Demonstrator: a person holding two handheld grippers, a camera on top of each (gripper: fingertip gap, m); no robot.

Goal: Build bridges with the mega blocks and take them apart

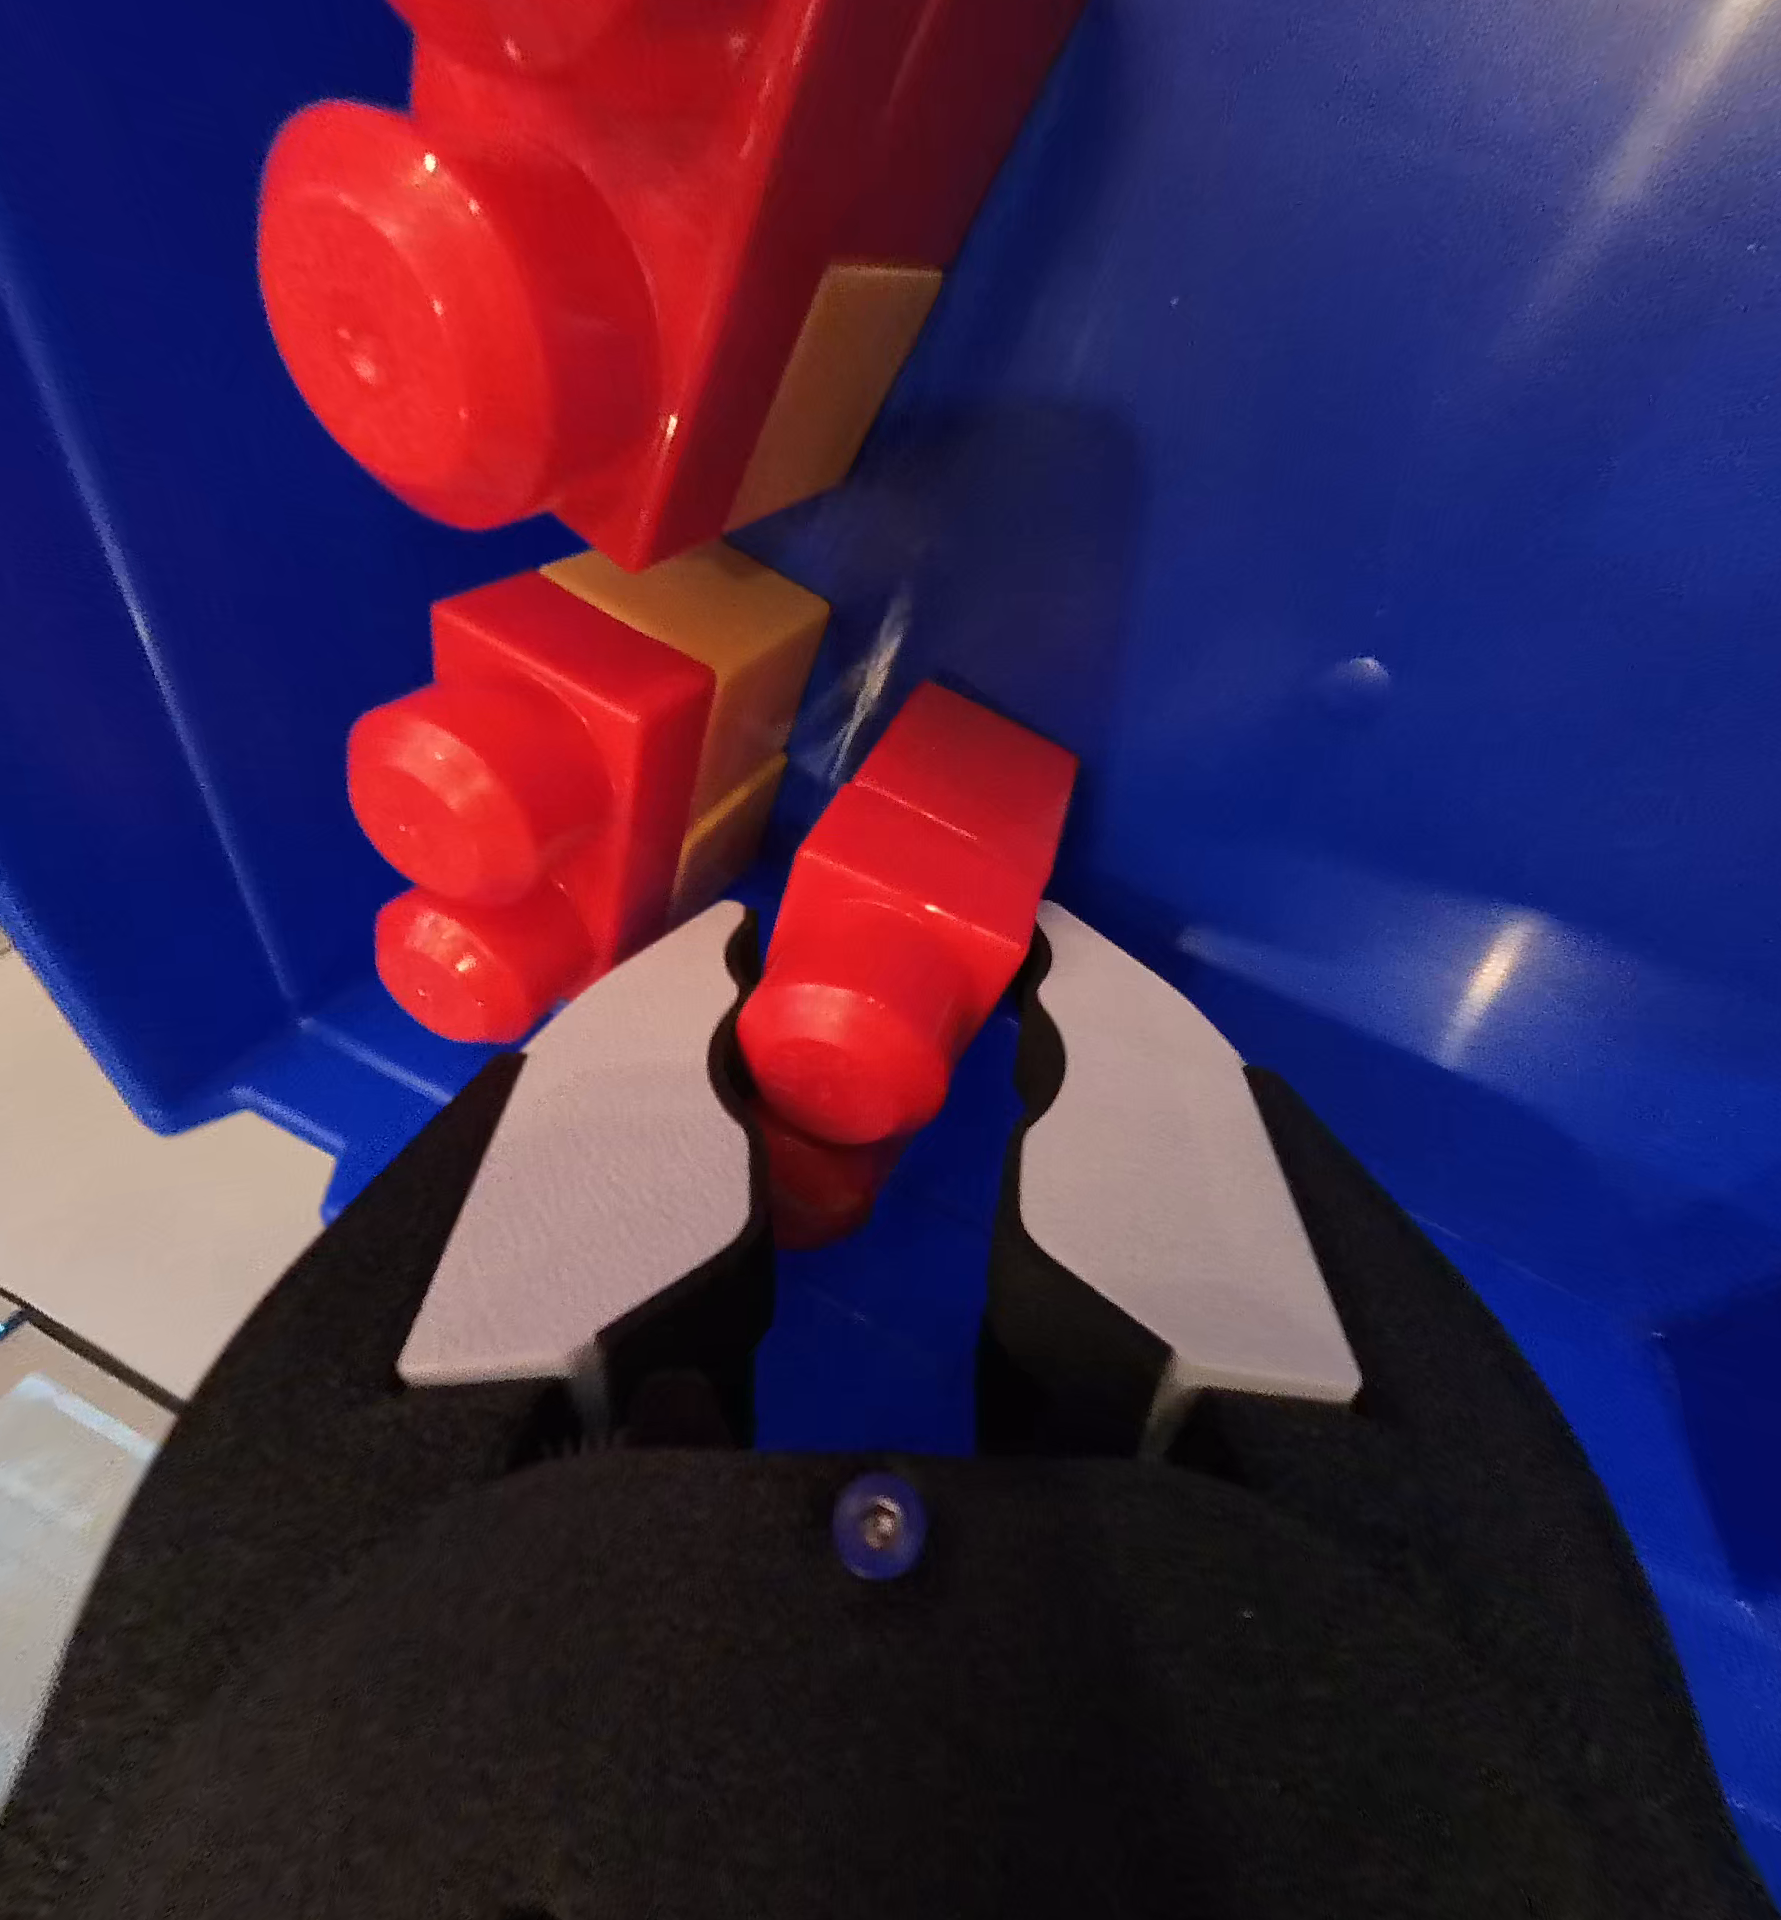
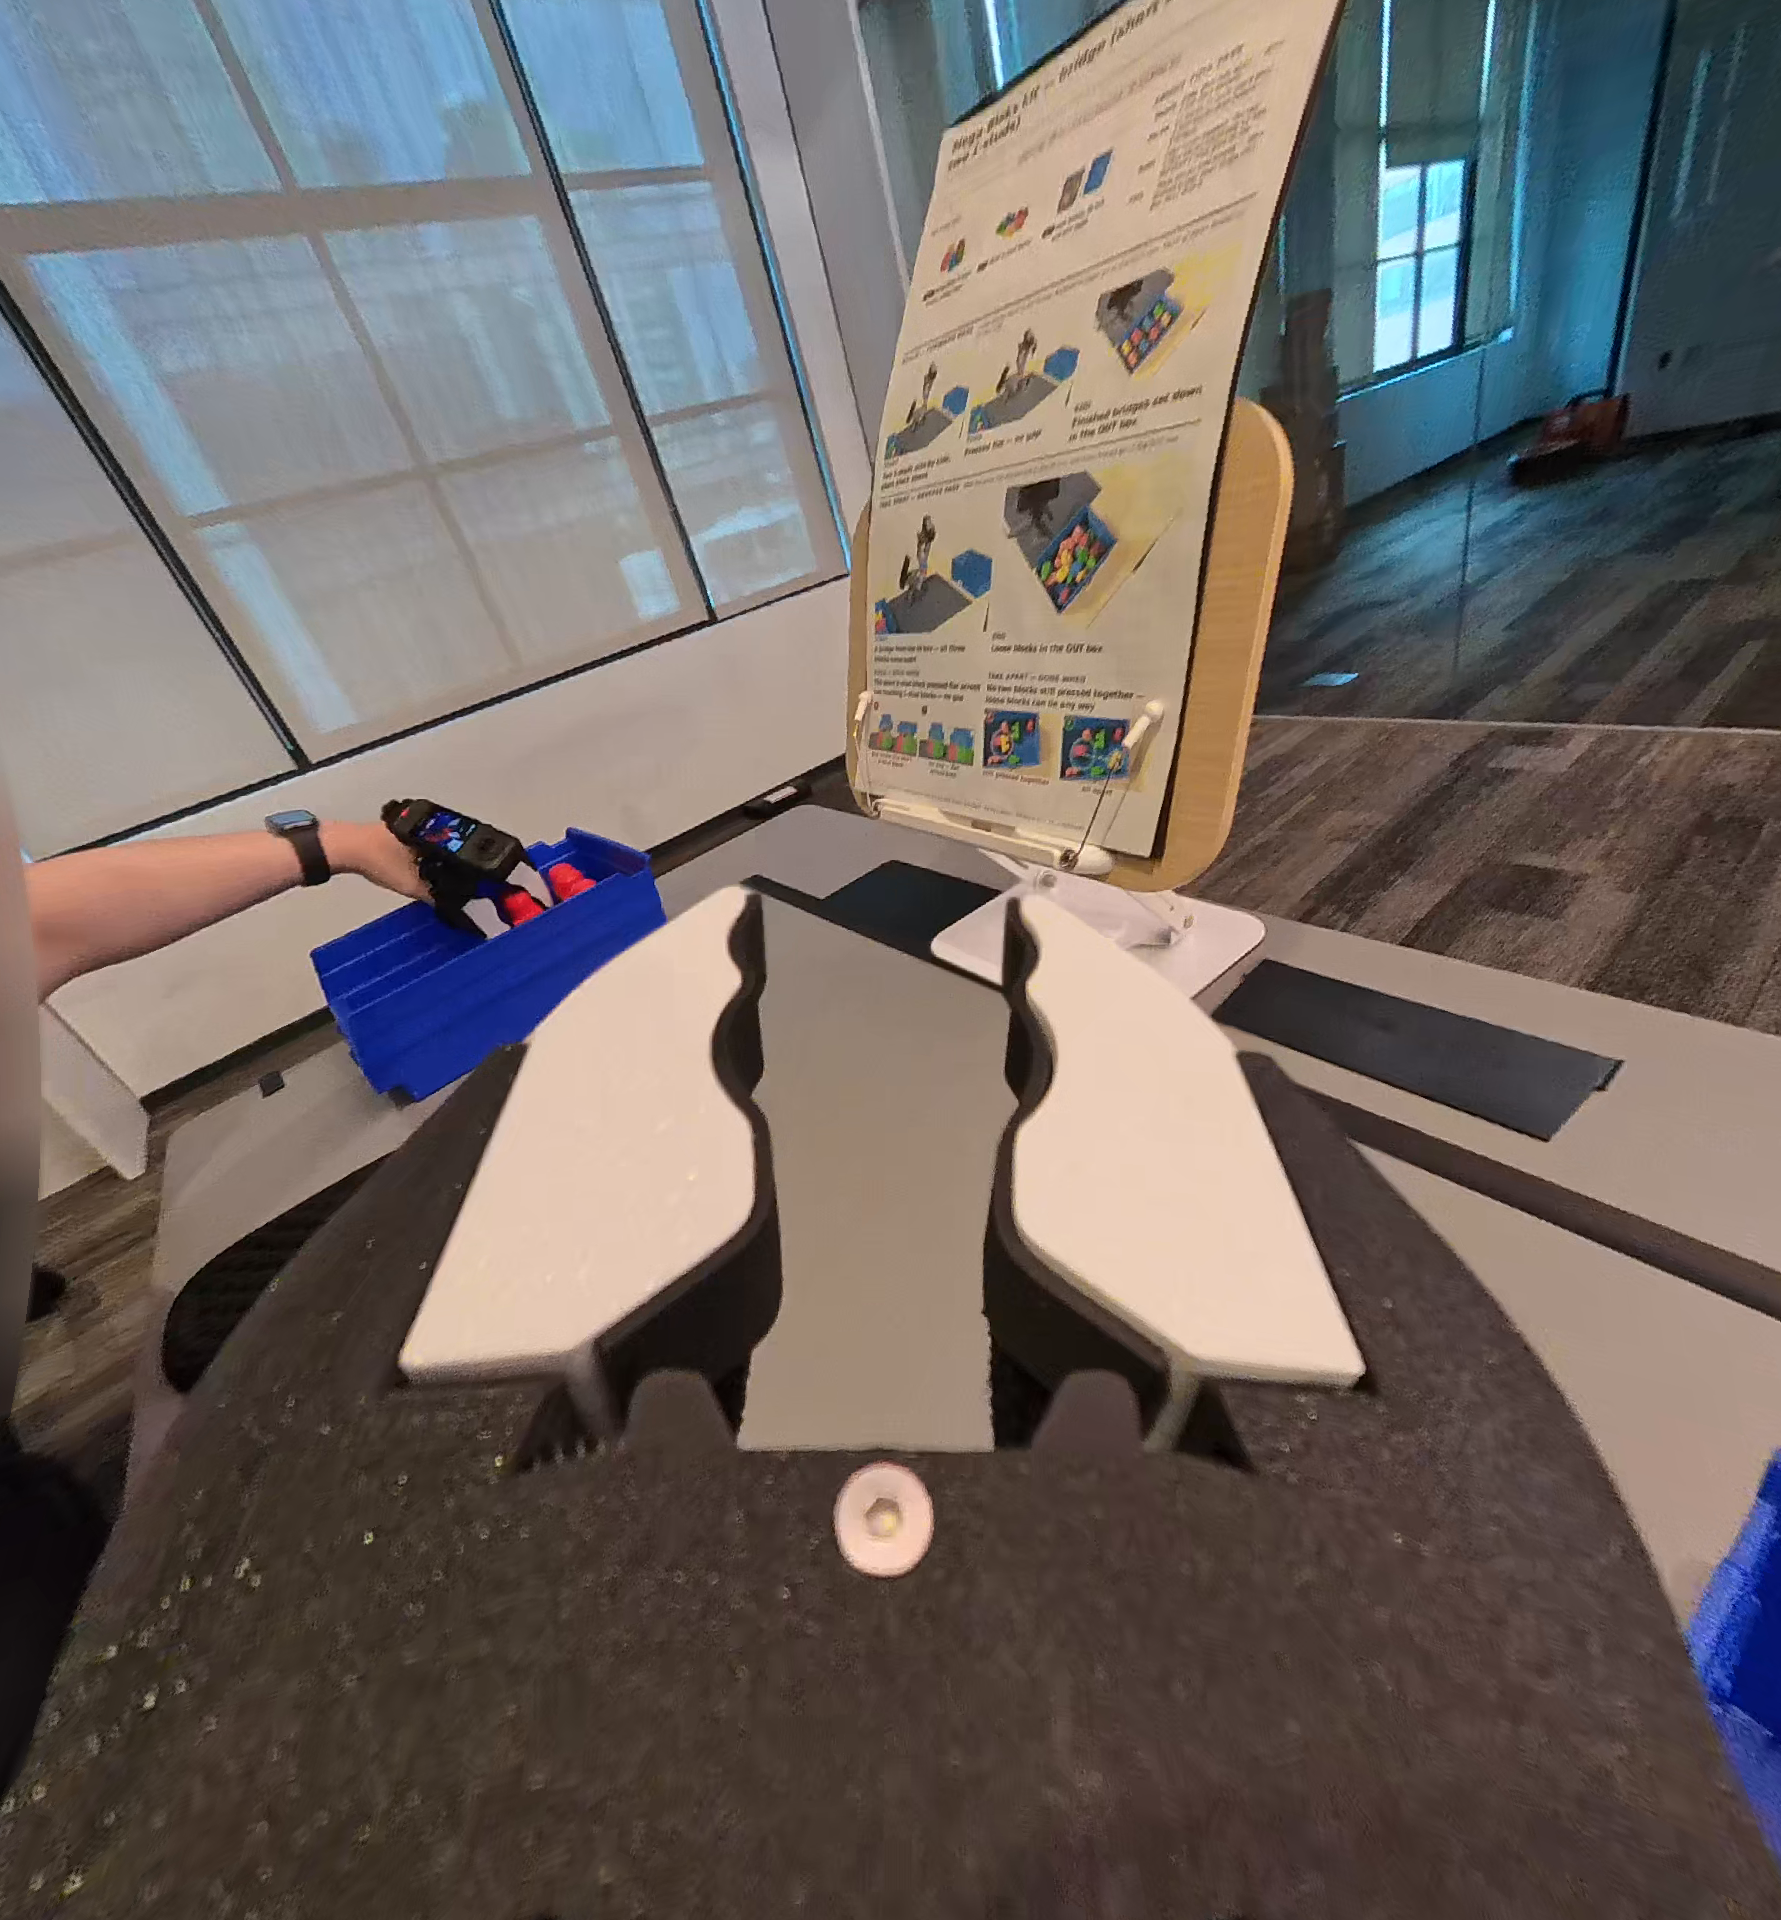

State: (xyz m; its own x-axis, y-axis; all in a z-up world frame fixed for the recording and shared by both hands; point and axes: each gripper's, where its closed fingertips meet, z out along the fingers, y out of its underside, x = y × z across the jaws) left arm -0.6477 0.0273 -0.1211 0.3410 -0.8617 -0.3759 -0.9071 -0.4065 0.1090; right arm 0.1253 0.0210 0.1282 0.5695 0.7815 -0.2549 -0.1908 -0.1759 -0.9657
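In the left wrist view my left gripper is inside a blue bin, shut on a small red block that lies against the bin's floor. To its left are a red two-stud block joined to a tan block, and a larger red block over another tan block. In the right wrist view my right gripper is open and empty above the grey table. The same bin shows at the left with the left gripper in it.
An instruction board on a white stand sits at the table's far side. A black mat lies to its right. A second blue bin is at the lower right edge. A person's arm reaches into the left bin.
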